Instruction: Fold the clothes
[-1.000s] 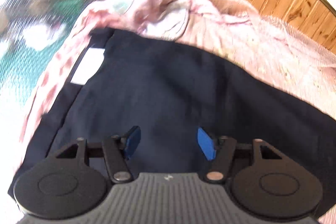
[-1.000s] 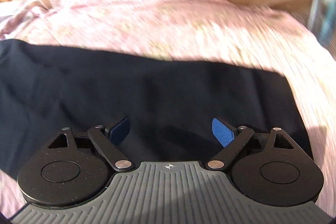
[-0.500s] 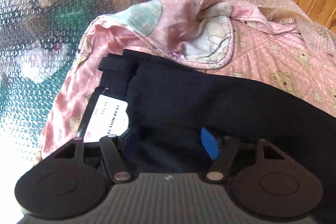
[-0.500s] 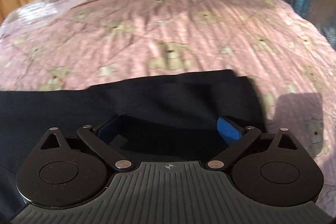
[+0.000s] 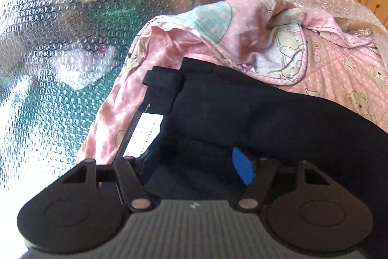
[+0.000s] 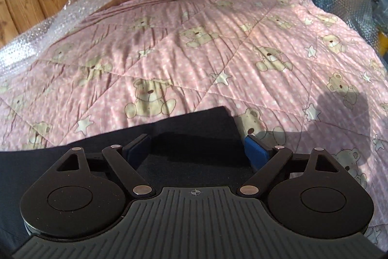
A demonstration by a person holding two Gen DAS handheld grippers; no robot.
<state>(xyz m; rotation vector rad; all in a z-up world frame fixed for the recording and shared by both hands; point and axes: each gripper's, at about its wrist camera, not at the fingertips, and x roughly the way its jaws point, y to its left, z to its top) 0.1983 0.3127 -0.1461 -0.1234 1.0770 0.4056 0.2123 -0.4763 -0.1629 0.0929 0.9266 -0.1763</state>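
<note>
The dark navy fabric garment (image 6: pixel 194 123) is spread on the pink bear-print quilt (image 6: pixel 218 52). Its two ends are being approached. The left gripper (image 5: pixel 194 162) is held apart, gripping nothing; the right gripper (image 6: pixel 197 149) is closing around the hem. Closure on both ends is required next.
</note>
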